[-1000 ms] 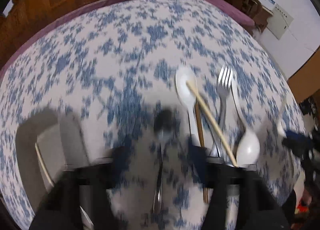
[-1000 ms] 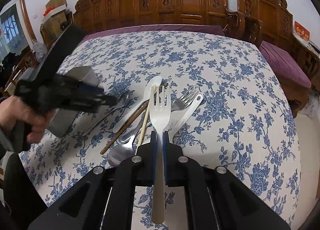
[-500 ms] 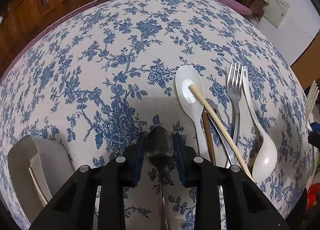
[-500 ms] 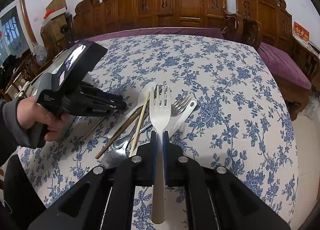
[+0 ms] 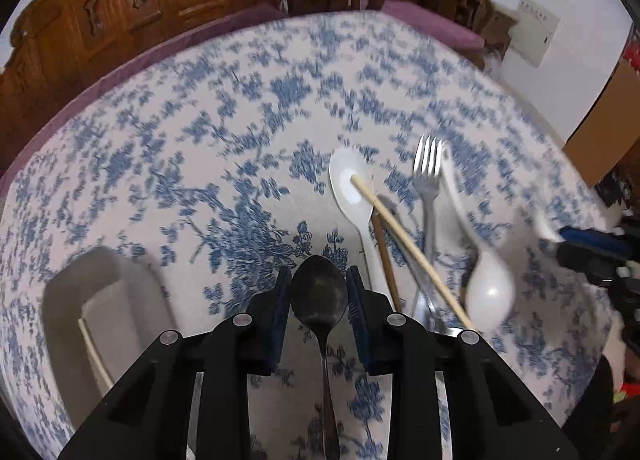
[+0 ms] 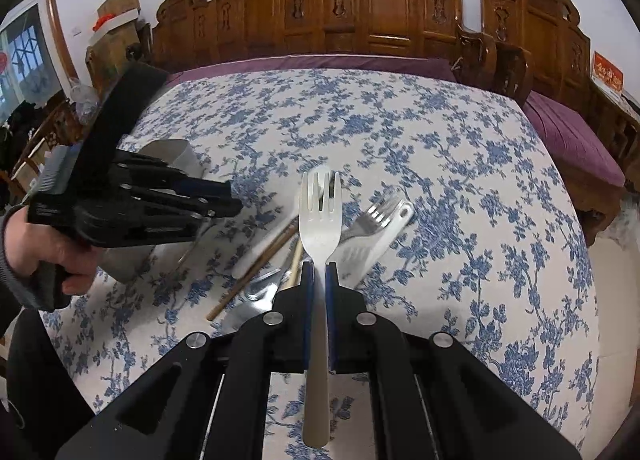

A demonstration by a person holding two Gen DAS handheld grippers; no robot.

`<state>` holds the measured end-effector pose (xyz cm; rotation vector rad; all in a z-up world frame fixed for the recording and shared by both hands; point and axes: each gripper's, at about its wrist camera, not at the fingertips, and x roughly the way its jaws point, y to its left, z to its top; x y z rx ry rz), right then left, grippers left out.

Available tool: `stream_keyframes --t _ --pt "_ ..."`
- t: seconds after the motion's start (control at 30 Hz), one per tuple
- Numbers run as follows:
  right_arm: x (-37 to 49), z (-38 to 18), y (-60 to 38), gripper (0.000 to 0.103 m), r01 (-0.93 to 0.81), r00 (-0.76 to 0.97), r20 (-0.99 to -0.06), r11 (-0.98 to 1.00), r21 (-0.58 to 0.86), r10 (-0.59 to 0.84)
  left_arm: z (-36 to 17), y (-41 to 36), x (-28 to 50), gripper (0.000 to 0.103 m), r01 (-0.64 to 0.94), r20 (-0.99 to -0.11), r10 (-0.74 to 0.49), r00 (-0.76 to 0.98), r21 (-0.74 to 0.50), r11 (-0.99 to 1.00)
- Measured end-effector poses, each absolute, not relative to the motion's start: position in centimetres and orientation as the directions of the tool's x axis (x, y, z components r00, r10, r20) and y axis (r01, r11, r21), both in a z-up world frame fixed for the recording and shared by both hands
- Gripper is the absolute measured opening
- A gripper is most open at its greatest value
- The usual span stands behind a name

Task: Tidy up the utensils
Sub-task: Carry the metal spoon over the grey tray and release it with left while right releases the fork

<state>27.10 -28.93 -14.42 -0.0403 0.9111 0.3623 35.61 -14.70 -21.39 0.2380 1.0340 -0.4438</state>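
Observation:
My left gripper [image 5: 319,280] is shut on the bowl of a dark metal spoon [image 5: 319,296], which hangs just above the floral tablecloth [image 5: 240,140]. From the right wrist view that left gripper [image 6: 228,204] shows at the left, held by a hand. My right gripper [image 6: 319,272] is shut on the neck of a white plastic fork [image 6: 320,220], tines pointing away. Between the two lies a pile: a white spoon [image 5: 348,188], a pale chopstick [image 5: 408,248], a brown chopstick [image 5: 384,256], a metal fork [image 5: 428,172] and a white soup spoon [image 5: 488,292].
A grey organizer tray [image 5: 64,300] stands left of my left gripper with one pale chopstick [image 5: 94,356] in it; the right wrist view shows this tray [image 6: 176,152] behind the left gripper. Carved wooden chairs [image 6: 380,12] ring the table's far side. A cardboard box [image 5: 608,140] stands at right.
The left gripper came down open around the dark spoon, shut on its bowl and has lifted it off the cloth. The right gripper has kept still with the white fork.

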Motion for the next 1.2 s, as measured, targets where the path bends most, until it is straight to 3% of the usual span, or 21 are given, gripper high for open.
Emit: stream_keyframes --t 0.33,0.57,0.87,1.2 --pt "25.9 -11.6 -25.4 0.007 -0.366 0.585 -0.751 0.926 0.093 0.307 -14.3 -10.2 29.9 0.026 0.418 -0.764 -0.312 0.565 -0.062 0.906" --pt "25.8 -9.4 -21.0 0.007 -0.427 0.585 -0.719 0.896 0.120 0.375 -10.7 -5.3 28.7 0.026 0.339 -0.726 -0.248 0.642 -0.022 0.941" --pt "28.4 -8.9 -14.6 0.008 -0.482 0.540 -0.710 0.857 0.180 0.453 -13.7 1.1 33.0 0.027 0.206 -0.759 -0.153 0.633 -0.025 0.978" --pt "31.6 -11.0 -8.9 0.008 -0.493 0.472 -0.724 0.832 0.256 0.503 -16.7 4.6 35.0 0.027 0.147 -0.782 -0.186 0.595 -0.122 0.982"
